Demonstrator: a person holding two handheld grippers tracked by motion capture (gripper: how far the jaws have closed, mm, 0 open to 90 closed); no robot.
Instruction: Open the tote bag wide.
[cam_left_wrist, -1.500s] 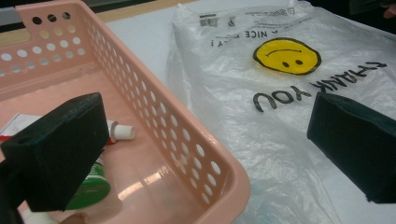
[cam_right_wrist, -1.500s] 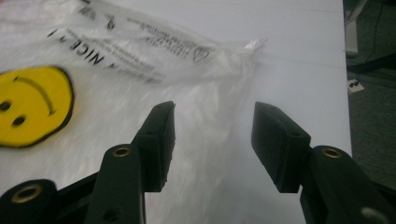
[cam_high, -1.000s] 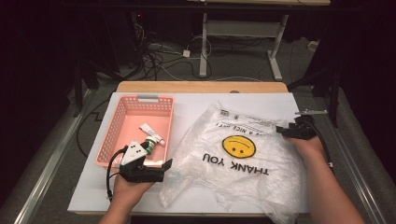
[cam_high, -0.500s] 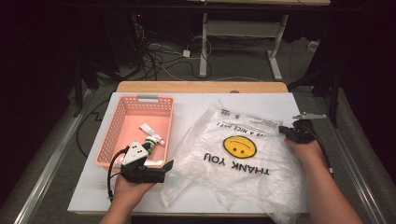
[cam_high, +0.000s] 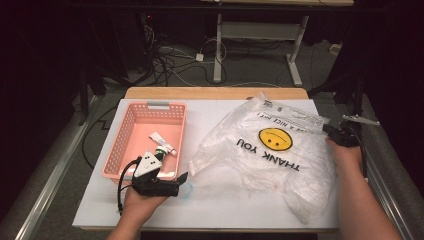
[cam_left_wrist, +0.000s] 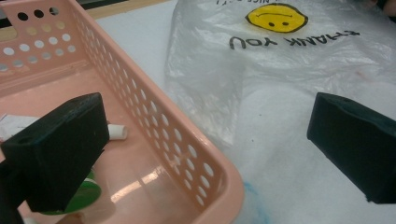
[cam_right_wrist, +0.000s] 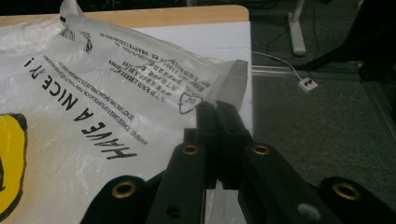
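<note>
**Thin bag pinched at its edge**

The bag (cam_high: 270, 150) lay flat on the white counter (cam_high: 215, 200), right of the pink basket (cam_high: 145, 142). It was thin, crinkled, translucent film, so it likely weighed almost nothing, slid easily and could tear under a hard pull. A folded edge or handle looked the best hold. The right hand-held gripper (cam_right_wrist: 217, 112) had just pressed its jaws together on the bag's far right edge. The left hand-held gripper (cam_left_wrist: 205, 140) stood spread over the perforated, rigid basket's near corner, holding nothing.
</note>
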